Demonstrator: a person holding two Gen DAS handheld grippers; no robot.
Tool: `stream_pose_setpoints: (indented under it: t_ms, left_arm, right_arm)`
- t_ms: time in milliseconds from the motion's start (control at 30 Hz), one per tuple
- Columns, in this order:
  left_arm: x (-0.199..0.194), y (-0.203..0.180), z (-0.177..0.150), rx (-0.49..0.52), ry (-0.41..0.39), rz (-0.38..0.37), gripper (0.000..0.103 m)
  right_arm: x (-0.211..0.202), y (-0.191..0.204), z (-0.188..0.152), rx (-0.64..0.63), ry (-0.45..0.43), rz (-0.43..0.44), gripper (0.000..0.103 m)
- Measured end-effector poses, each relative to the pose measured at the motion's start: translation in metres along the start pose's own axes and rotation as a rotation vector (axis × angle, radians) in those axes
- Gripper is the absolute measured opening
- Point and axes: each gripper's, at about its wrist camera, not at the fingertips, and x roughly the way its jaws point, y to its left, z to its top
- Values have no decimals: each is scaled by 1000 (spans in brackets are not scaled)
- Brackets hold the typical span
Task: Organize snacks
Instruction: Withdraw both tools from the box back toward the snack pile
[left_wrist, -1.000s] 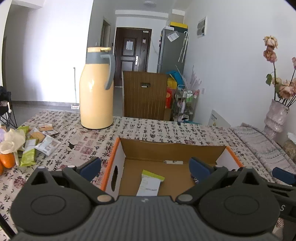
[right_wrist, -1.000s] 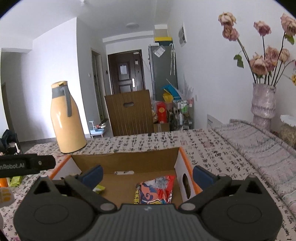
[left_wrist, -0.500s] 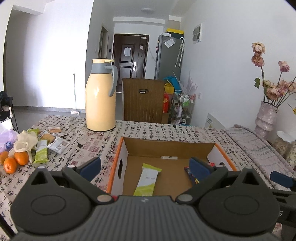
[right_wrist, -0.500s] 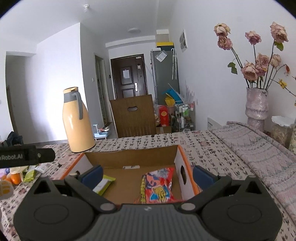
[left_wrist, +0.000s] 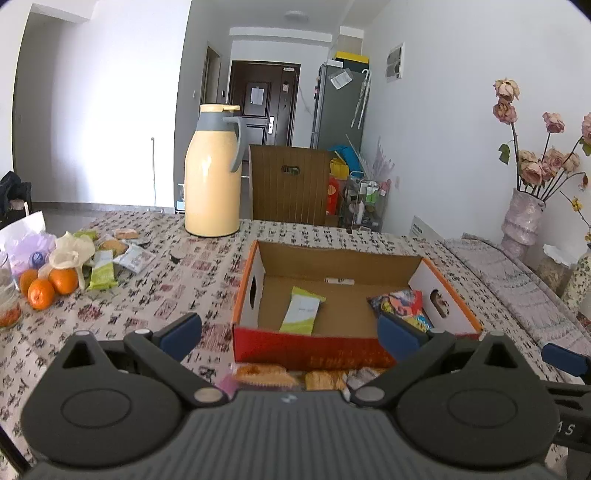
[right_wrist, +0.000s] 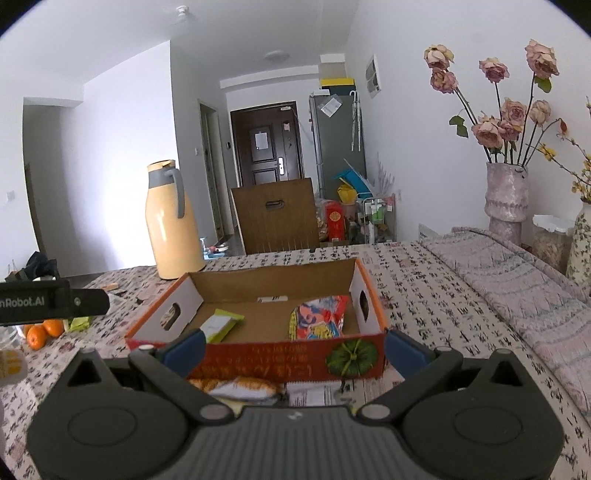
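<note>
An open cardboard box (left_wrist: 310, 347) with orange rims stands on the patterned tablecloth; it also shows in the right wrist view (right_wrist: 266, 354). Inside lie a green-and-white snack bar (left_wrist: 301, 310) (right_wrist: 218, 325) and a colourful snack bag (left_wrist: 400, 306) (right_wrist: 319, 321). Loose snack packets (left_wrist: 288, 374) (right_wrist: 240, 386) lie on the table just in front of the box. More snacks (left_wrist: 110, 258) lie at the left. My left gripper (left_wrist: 290, 336) is open and empty, in front of the box. My right gripper (right_wrist: 293, 347) is open and empty, also in front of the box.
A yellow thermos jug (left_wrist: 212, 173) stands behind the box at the left. Oranges (left_wrist: 48, 286) and a plastic bag (left_wrist: 26, 243) sit at the far left. A vase of dried roses (right_wrist: 506, 199) stands at the right on a grey cloth (right_wrist: 517, 280). A wooden chair (left_wrist: 290, 184) is beyond the table.
Both grippers have pulled back and up from over the box. The box's front wall and the packets in front of it have come into view.
</note>
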Motion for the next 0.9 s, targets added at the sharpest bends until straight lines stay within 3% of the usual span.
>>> stream_pose_setpoints:
  t_ms: [600,900]
  left_arm:
    - [-24,24,-55,-18,80,-11,103]
    - [-20,29,-93,-12,185,7,103]
  right_arm:
    - [-39,-5,-56,-11,55,-9,103]
    - [-42,-7,-83,-21,110,-13,103]
